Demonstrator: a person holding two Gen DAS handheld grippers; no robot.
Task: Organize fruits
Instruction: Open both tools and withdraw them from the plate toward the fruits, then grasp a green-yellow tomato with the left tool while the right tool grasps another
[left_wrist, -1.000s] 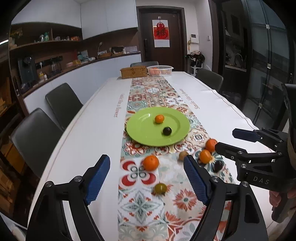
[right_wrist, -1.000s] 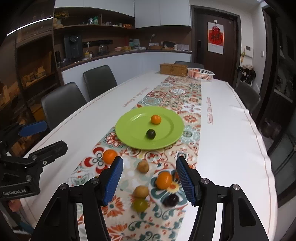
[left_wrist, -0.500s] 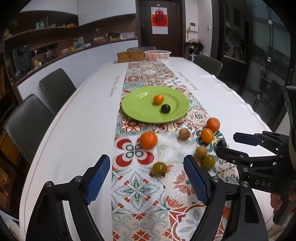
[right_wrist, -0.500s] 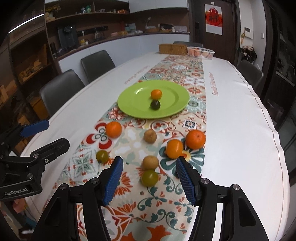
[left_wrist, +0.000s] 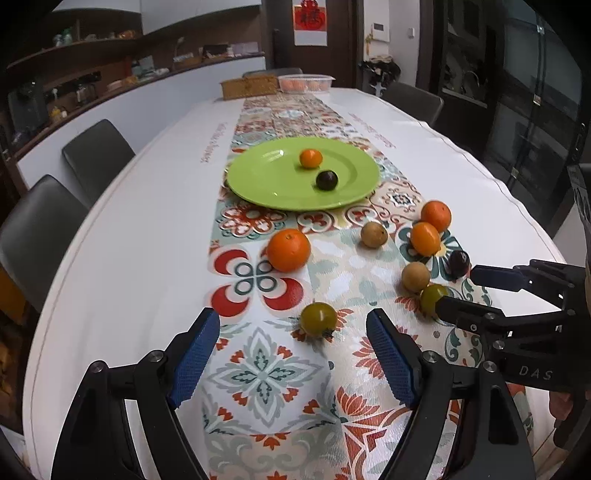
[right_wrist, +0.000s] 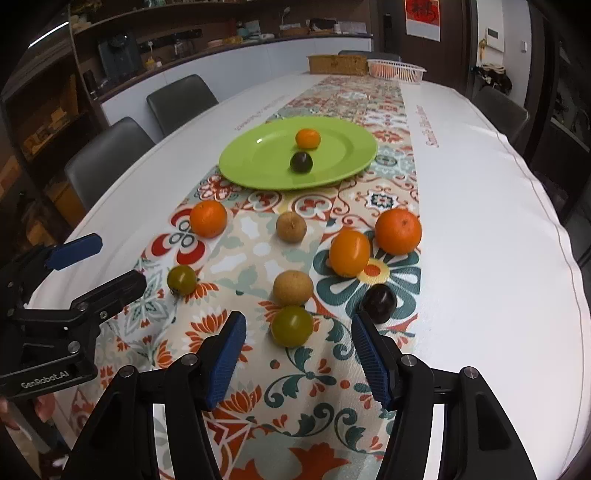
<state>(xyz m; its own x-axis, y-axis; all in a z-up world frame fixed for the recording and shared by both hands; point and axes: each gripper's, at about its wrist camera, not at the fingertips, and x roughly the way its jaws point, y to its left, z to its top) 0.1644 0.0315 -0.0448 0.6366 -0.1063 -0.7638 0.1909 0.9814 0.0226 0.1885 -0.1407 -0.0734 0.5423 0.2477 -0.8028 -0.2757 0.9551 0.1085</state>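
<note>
**Hovering Over Scattered Fruit, Both Grippers Spread Wide**

Hanging above the near end of the runner (right_wrist: 354, 99), the left gripper (left_wrist: 293, 354) has its blue pads released and grasps nothing; a green tomato (left_wrist: 318, 319) sits on the cloth just beyond its fingertips. The right gripper (right_wrist: 297, 349) is likewise spread and empty, with another green tomato (right_wrist: 291, 325) between and just past its pads, touching a brown fruit (right_wrist: 293, 287) behind it. A dark plum (right_wrist: 379, 303) lies just right of these, near the right pad. Farther off are two oranges (right_wrist: 398, 230) (right_wrist: 349, 252) side by side, a second brown fruit (right_wrist: 291, 227), and a lone orange (right_wrist: 208, 218) to the left. The green plate (right_wrist: 255, 162) at the centre holds a small orange (right_wrist: 307, 138) and a dark plum (right_wrist: 301, 162), apart from each other.
</note>
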